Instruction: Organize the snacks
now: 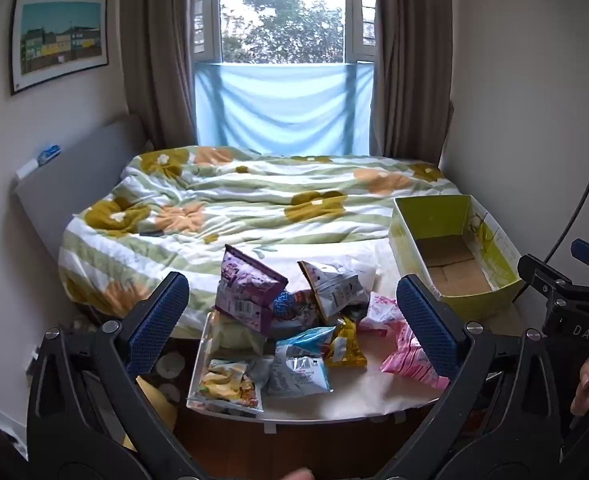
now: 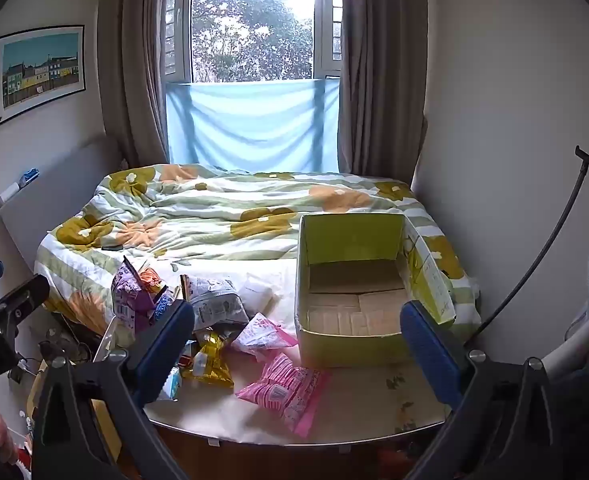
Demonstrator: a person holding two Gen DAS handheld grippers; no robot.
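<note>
Crinkled snack packets (image 1: 294, 328) heaped, green box (image 2: 350, 280) open-topped

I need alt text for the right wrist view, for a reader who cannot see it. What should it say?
The open right gripper hovers over a table where an empty green cardboard box stands right of scattered snack packets, a pink striped packet nearest. Behind are a bed with a floral duvet and a curtained window.

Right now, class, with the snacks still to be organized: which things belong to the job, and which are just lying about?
Belongs to the job:
snack packets
green box, holding no snacks yet
left gripper, open
right gripper, open

Just lying about:
floral duvet
framed picture
curtains
</note>
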